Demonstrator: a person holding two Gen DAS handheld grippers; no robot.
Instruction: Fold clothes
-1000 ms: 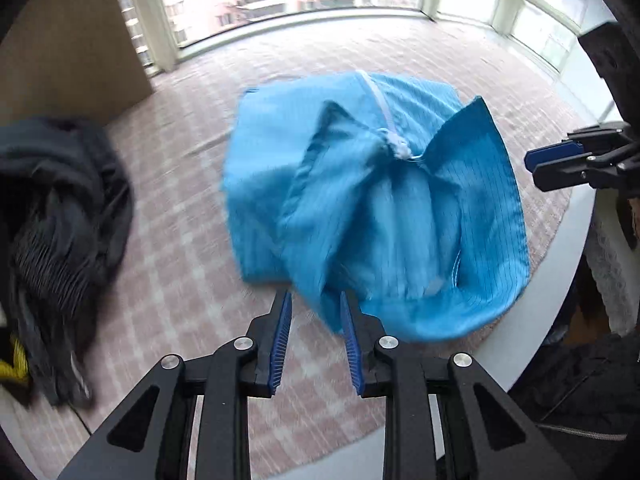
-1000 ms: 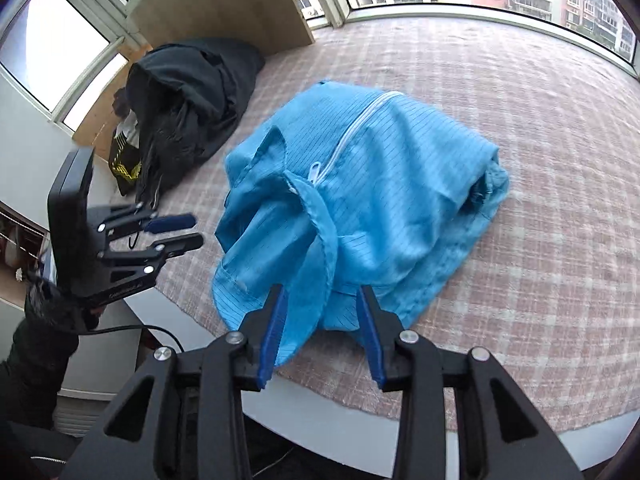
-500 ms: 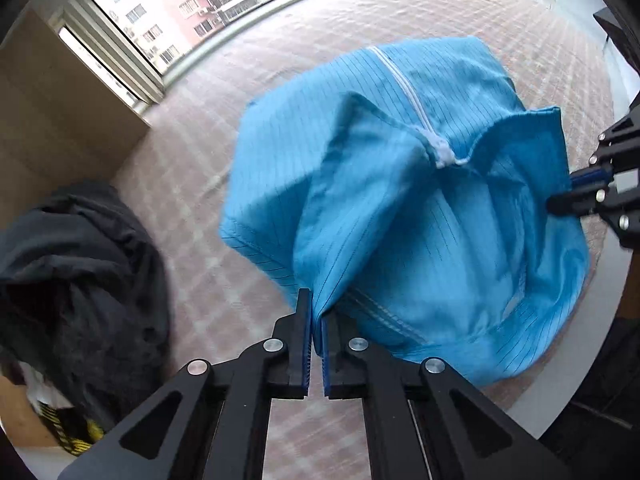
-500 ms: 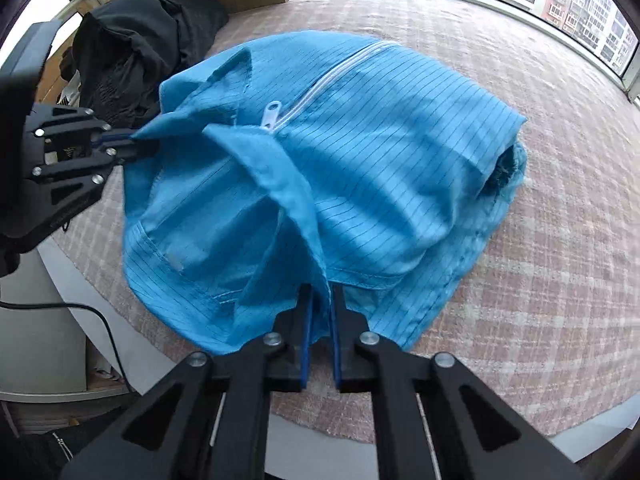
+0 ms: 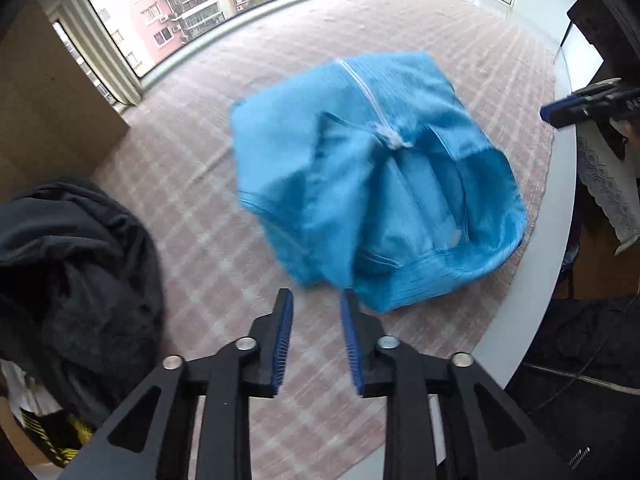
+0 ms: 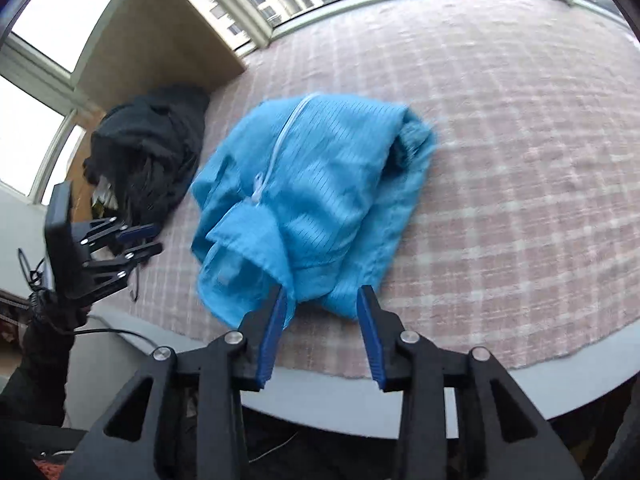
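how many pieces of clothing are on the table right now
2 that can be told apart. A blue zip-up garment lies bunched mid-table, just ahead of both grippers. A dark clothing heap sits at the far-left end by the wooden panel; it may hold more than one item.

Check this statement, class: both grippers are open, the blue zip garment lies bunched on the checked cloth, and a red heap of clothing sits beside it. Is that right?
Not quite: the heap of clothing is black, not red, as the right wrist view shows. The rest stands: the left gripper and right gripper are open, and the blue zip garment lies bunched on the checked cloth.
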